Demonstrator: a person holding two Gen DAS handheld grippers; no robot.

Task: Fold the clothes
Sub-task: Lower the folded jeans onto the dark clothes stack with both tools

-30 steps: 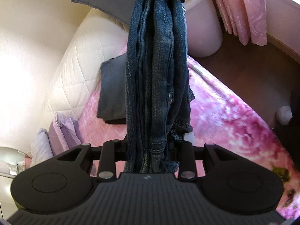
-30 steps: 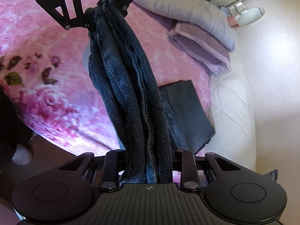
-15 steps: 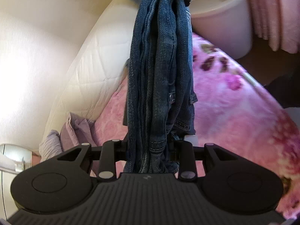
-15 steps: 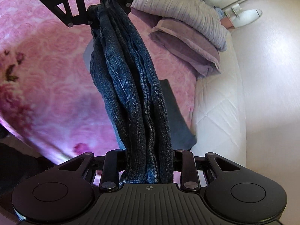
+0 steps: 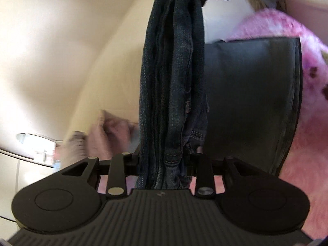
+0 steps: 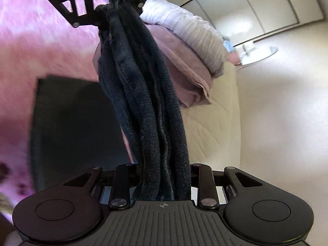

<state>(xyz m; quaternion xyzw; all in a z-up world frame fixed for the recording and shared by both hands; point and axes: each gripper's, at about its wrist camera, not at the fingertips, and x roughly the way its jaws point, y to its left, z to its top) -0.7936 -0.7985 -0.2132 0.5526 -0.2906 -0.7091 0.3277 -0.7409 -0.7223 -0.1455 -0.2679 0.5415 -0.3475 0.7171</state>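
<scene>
Jeans bunched, strung between both grippers | left gripper jaws opening, jeans between | right gripper clamps jeans

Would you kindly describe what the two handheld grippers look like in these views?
Both are matte black plastic. The left gripper and right gripper each show a ribbed central plate with a small crosshair mark, round discs at both sides, flat link bars with silver rivets, and triangular cut-outs. No cables, sleeves or hands are visible.
</scene>
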